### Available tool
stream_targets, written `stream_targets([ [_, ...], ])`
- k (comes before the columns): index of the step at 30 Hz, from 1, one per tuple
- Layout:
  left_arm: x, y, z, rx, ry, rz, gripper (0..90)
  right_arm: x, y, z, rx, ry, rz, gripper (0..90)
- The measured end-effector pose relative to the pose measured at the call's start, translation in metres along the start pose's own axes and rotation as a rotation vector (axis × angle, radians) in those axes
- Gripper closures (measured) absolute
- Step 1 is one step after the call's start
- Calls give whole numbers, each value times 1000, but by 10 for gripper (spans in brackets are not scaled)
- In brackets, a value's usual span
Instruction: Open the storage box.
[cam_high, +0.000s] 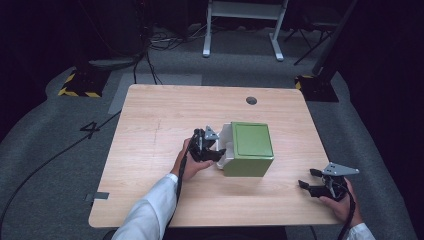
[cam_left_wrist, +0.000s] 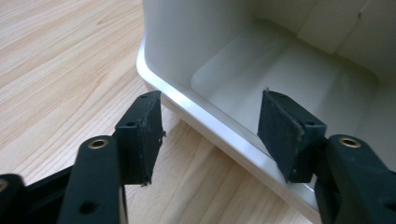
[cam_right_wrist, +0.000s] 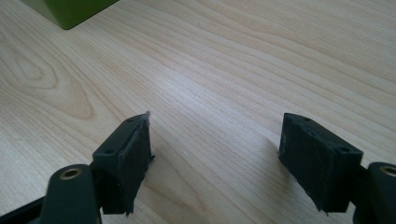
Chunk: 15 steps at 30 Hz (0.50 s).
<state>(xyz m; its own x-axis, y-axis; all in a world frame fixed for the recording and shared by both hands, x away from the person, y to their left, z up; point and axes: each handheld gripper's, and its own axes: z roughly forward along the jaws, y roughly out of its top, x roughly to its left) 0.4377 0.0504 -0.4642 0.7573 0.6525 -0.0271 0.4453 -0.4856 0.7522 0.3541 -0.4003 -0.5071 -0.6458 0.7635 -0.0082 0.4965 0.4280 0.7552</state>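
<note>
left tongs (cam_high: 218, 146) | jaws apart; right tongs (cam_high: 306, 178) | jaws apart

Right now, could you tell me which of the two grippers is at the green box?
The left gripper: open, it straddles the white rim at the green box's open side. The right gripper, also open, rests apart on the bare table.

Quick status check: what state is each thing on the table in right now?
Green box: lying on its side, white inside open toward the left claw, nothing seen inside.
Left claw: open, jaws astride the box's white rim, not gripping.
Right claw: open, holding nothing, over bare table.
</note>
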Motion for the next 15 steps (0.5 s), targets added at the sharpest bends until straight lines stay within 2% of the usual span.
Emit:
stream_targets([
  [5,5,-3,-1,10,-13,-11,432,0,0,0,0,0,0,253],
  [15,11,-9,-3,24,12,-19,489,0,0,0,0,0,0,253],
])
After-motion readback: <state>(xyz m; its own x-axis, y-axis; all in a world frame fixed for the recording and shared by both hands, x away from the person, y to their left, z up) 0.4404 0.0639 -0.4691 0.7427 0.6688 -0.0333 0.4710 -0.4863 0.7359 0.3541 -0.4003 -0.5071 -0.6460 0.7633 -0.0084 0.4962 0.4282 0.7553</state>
